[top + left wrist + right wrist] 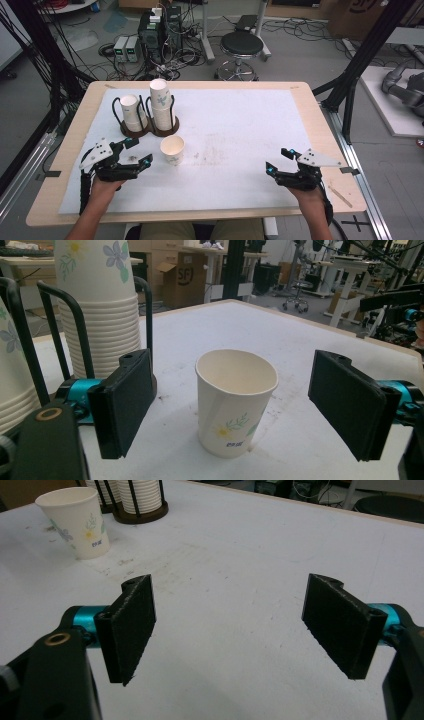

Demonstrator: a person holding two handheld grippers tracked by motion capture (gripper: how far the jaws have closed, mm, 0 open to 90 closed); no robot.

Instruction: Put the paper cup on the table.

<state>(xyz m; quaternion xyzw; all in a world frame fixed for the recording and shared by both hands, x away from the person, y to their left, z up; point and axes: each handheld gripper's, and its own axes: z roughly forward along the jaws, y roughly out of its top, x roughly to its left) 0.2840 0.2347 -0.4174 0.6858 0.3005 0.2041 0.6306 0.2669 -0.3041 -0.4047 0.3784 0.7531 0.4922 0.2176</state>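
Observation:
A single paper cup (172, 149) with a flower print stands upright on the white mat, just in front of two dark wire holders. The taller cup stack (160, 106) fills the right holder, the shorter stack (131, 113) the left. My left gripper (138, 151) is open, a short way left of the cup. In the left gripper view the cup (236, 401) stands ahead of the wide-apart jaws, not between them. My right gripper (278, 160) is open at the mat's front right with nothing in it. The cup (76, 522) shows far off in the right gripper view.
The white mat (240, 125) covers most of the wooden table (320, 115). A black stool (241, 47) and electronics boxes (160, 30) with cables stand on the floor beyond the far edge. Black frame posts (367, 50) rise at the right.

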